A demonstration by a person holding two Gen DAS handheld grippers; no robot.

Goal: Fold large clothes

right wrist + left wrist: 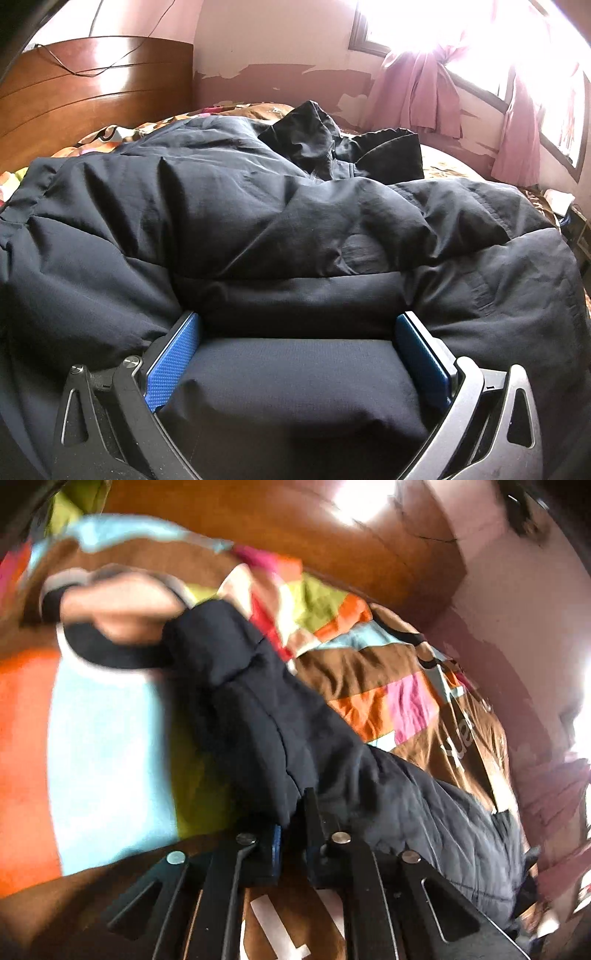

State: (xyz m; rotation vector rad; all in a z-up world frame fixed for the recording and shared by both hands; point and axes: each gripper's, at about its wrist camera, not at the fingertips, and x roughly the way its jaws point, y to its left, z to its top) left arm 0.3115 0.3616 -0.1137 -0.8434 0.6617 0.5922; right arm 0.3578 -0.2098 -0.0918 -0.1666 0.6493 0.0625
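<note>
A large black padded jacket [258,206] lies spread on the bed, its hood [314,136] bunched at the far side. My right gripper [295,332] is open wide, its blue pads [173,354] straddling a thick fold of the jacket. In the left wrist view my left gripper [293,823] is shut on the edge of a black sleeve [258,709] of the same jacket, which stretches up and away to the cuff. The view is blurred by motion.
A patchwork bedcover [110,738] in orange, blue, green and brown lies under the jacket. A wooden headboard [92,96] stands at the bed's far left. Pink curtains [421,96] hang at a bright window on the right, by a pink wall.
</note>
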